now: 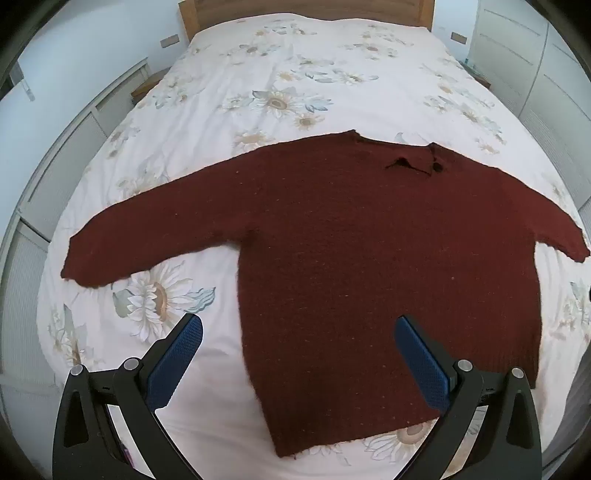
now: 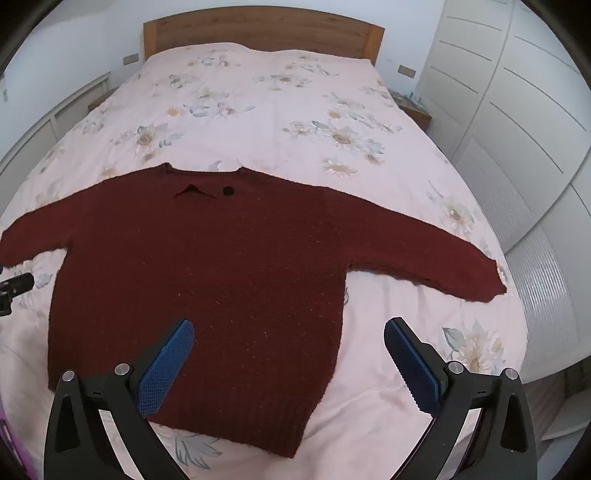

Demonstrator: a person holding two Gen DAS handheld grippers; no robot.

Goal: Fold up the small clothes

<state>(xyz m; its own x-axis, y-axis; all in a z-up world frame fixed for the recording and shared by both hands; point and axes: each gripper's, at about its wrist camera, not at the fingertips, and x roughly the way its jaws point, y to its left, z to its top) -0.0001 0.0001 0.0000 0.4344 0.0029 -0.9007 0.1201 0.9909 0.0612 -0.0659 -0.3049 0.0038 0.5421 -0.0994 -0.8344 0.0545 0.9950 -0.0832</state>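
Note:
A dark red knitted sweater [image 1: 351, 258] [image 2: 207, 266] lies flat on the bed, neck away from me, both sleeves spread out to the sides. My left gripper [image 1: 299, 328] hovers open above the sweater's lower left side, its blue pads wide apart with nothing between them. My right gripper [image 2: 290, 330] hangs open above the lower right side, over the hem area. Neither touches the cloth. At the left edge of the right wrist view, a black part of the left gripper [image 2: 16, 284] shows.
The bed [image 1: 295, 74] [image 2: 258, 103] has a white cover with a flower print and a wooden headboard [image 2: 262, 33]. White wardrobe doors [image 2: 517, 129] stand to the right, low white units [image 1: 55, 184] to the left. Small bedside tables sit by the headboard.

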